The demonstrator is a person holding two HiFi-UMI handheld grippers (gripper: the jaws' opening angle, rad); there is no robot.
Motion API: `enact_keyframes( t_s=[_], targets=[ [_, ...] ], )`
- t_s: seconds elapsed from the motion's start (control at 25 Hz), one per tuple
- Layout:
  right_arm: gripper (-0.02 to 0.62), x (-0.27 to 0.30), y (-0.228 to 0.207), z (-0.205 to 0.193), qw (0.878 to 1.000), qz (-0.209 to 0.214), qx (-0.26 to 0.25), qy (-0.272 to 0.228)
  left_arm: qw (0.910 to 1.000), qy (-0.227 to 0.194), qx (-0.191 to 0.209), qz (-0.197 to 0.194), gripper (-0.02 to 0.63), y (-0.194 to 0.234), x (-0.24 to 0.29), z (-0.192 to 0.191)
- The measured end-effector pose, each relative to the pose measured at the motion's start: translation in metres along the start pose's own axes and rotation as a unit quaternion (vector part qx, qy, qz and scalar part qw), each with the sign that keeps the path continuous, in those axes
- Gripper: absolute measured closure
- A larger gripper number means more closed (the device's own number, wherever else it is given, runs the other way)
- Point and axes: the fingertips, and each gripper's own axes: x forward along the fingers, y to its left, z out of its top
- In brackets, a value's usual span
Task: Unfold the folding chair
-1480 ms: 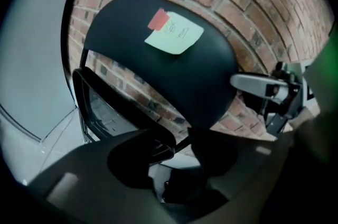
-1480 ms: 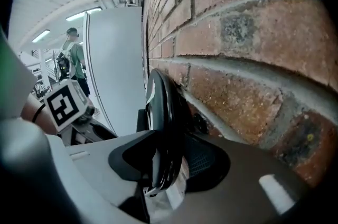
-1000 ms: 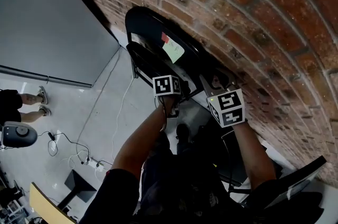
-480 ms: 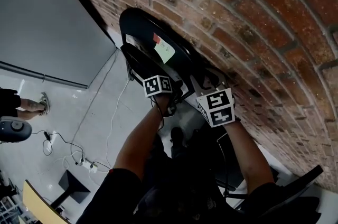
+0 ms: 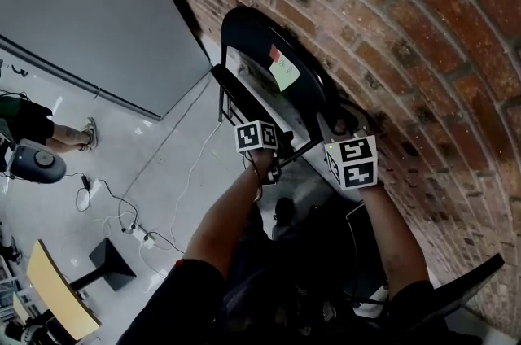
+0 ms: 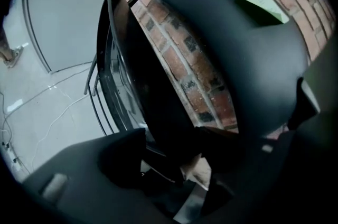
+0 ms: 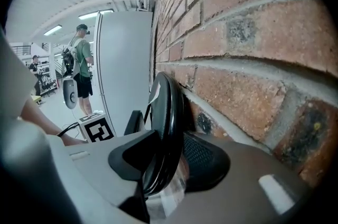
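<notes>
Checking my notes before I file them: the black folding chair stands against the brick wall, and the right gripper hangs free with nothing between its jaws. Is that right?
Not quite. The right gripper view shows the right gripper shut on the edge of the black folding chair, not free. The chair does stand against the brick wall.

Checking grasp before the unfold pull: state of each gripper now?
Left gripper: jaws have just been closing, chair's front panel between them; contact cannot be told.
Right gripper: closed on the rim of the chair's wall-side panel.
</notes>
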Motion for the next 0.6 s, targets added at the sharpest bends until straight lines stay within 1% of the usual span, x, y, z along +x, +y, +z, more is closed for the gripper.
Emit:
enact_keyframes(
  t_s=[0.04, 0.16, 0.24, 0.4, 0.52, 0.6],
  targets=[
    [0.434, 0.0, 0.0, -0.001, 1.0, 0.001, 0.001, 0.001, 0.9999, -0.002, 0.01, 0.005, 0.29, 0.003, -0.004, -0.002],
    [0.433, 0.0, 0.001, -0.003, 1.0, 0.001, 0.004, 0.0, 0.9974, -0.004, 0.064, 0.032, 0.291, 0.009, -0.016, -0.005],
    [0.433, 0.0, 0.001, -0.003, 1.0, 0.0, 0.008, -0.004, 0.9956, -0.001, 0.083, 0.043, 0.316, 0.012, -0.02, -0.009],
    [0.433, 0.002, 0.001, -0.002, 1.0, 0.001, 0.009, -0.005, 0.9968, -0.01, 0.066, 0.045, 0.324, 0.016, -0.025, -0.011],
    [0.433, 0.0, 0.003, -0.004, 1.0, 0.002, 0.008, -0.002, 0.9964, -0.013, 0.072, 0.044, 0.341, 0.015, -0.026, -0.014],
    [0.433, -0.001, 0.004, -0.005, 1.0, 0.003, 0.007, -0.001, 0.9969, -0.015, 0.069, 0.035, 0.345, 0.014, -0.027, -0.016]
  ],
)
